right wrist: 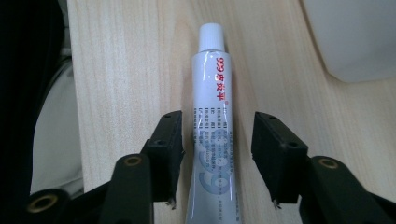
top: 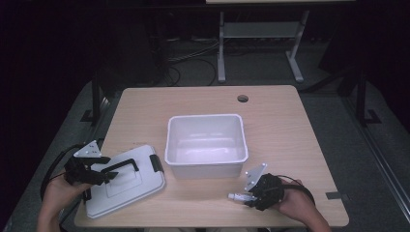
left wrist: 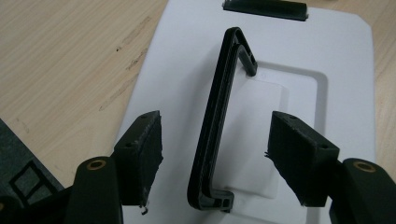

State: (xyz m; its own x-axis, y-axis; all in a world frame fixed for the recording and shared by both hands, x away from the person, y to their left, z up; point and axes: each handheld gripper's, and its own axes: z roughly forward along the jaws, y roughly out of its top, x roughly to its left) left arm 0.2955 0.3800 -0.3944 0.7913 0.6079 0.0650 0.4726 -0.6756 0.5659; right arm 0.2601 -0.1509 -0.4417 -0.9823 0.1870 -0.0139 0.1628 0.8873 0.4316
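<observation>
The right gripper point(right wrist: 217, 156) is straddling the white tube point(right wrist: 212, 126) near the tabletop's front right edge, jaws part-open with gaps either side; close centred and squarely. The left gripper point(left wrist: 215, 158) is bracketing the lid's point(left wrist: 327, 60) black handle point(left wrist: 219, 116) at the front left, open, touching nothing. The tube's tail is cut off.

Glossy white tube point(right wrist: 212, 126) on matt, wood-grain table point(right wrist: 126, 70); smooth plastic lid point(left wrist: 336, 70).
</observation>
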